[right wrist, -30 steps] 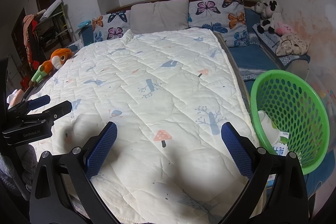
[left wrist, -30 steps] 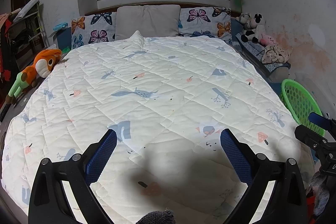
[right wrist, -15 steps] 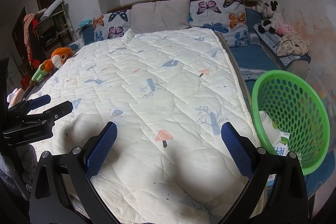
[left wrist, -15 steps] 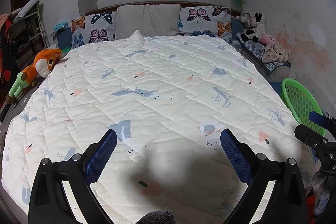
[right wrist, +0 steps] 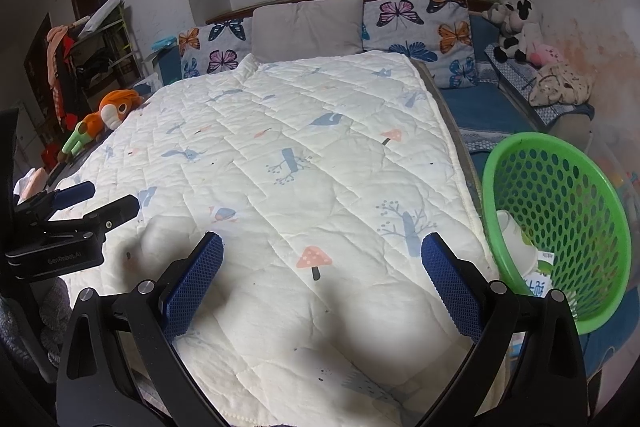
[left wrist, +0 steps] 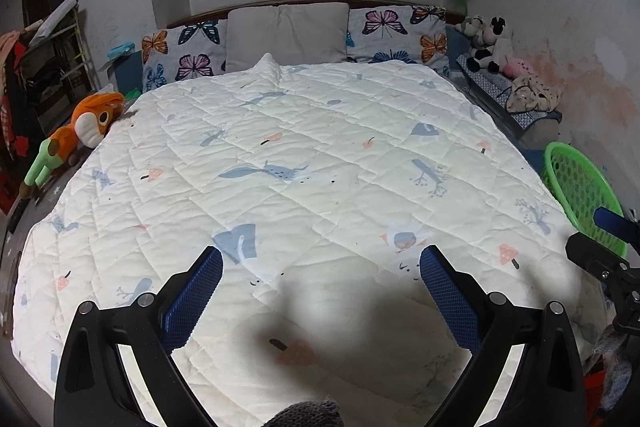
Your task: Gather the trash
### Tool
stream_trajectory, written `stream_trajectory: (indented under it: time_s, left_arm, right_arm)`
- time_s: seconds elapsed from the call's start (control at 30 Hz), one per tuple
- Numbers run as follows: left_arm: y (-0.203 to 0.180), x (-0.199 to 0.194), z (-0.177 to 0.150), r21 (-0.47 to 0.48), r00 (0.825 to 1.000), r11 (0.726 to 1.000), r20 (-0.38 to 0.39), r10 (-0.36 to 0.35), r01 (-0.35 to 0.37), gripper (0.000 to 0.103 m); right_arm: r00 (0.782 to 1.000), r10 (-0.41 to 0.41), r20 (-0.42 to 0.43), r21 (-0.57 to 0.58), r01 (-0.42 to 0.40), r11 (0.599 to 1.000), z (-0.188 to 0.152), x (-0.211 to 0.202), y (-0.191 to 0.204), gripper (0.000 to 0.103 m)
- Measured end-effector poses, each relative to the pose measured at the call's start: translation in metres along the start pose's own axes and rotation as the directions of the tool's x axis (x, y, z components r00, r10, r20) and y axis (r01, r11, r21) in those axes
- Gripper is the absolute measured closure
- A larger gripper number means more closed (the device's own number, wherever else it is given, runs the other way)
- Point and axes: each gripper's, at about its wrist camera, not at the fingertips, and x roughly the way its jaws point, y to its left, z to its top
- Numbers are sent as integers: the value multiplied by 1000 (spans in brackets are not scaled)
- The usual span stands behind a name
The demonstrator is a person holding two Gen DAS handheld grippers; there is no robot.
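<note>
A green perforated basket [right wrist: 560, 223] stands at the bed's right side, holding a white paper cup [right wrist: 516, 247] and a white and green packet [right wrist: 540, 277]. In the left wrist view only its rim and mesh [left wrist: 580, 187] show at the right edge. My left gripper [left wrist: 320, 269] hovers open over the foot of the white quilt [left wrist: 304, 163], nothing between its blue pads. My right gripper [right wrist: 322, 257] is open too, above the quilt [right wrist: 300, 147] just left of the basket. Each gripper appears in the other's view: the right one [left wrist: 600, 247], the left one [right wrist: 88, 207].
Butterfly pillows [left wrist: 188, 55] and a grey pillow [left wrist: 286, 37] line the headboard. An orange plush toy [left wrist: 80, 131] lies at the bed's left edge. Stuffed animals [right wrist: 516, 31] sit on a blue bench by the right wall. A cluttered rack [right wrist: 88, 55] stands far left.
Both views have barely shifted; the grippers stay open and nothing on the bed or in the basket has moved.
</note>
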Motion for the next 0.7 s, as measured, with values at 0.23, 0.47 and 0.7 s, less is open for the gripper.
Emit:
stream_trajectory:
  time_s: [0.23,0.47,0.7]
  left_arm:
    - [2,1,-1,-18,999,999,-17,-31,30,7]
    - [0,2,-3,-17,998,998,-25,-57,56,7]
    - [-1,-3,-5,-24,999,999,20,-40,41,7]
  right_arm:
    - [1000,2,-1,-12,-2,1000,-1,0,2,4]
    - [1000,4,-2,-12,-4,1000,-1,0,3,4]
    - [1000,5,-3,-12,-5,1000,-1,1,3,4]
